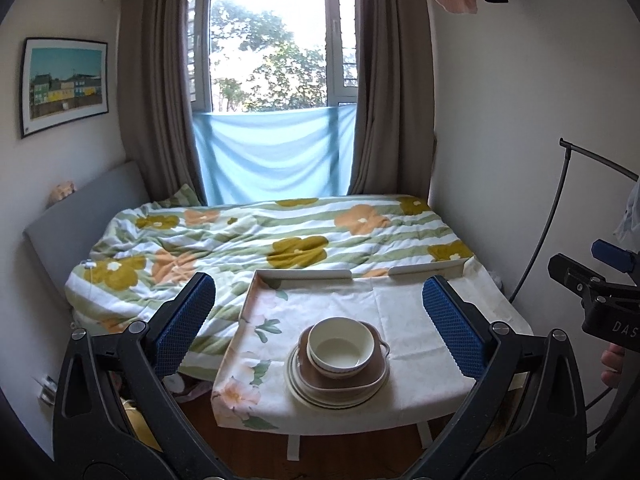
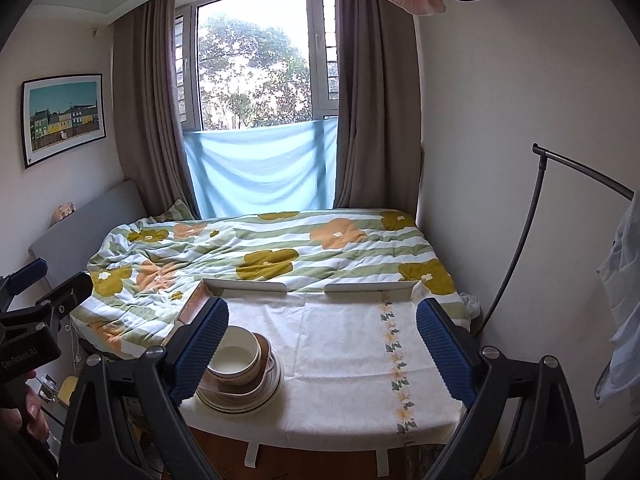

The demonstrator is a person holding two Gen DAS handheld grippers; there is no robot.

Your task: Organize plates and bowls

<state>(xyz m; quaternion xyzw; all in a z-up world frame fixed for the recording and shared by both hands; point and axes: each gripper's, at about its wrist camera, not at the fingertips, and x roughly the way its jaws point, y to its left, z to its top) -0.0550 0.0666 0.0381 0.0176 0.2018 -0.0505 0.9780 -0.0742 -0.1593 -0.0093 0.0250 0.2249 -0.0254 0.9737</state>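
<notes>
Glossy ceramic bowl (image 1: 341, 345), matt cloth tablecloth (image 1: 404, 320)

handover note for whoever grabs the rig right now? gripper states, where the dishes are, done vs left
Left gripper: open, empty, held back from the table, aimed at the stack.
Right gripper: open, empty, also held back, stack by its left finger.
Dishes: one stack on the cloth-covered table at the foot of the bed. White bowl on top, inside a brown handled dish, on several cream plates.
Done: everything is already nested in a single pile.
Left: can't tell the target layout; nothing is gripped.
</notes>
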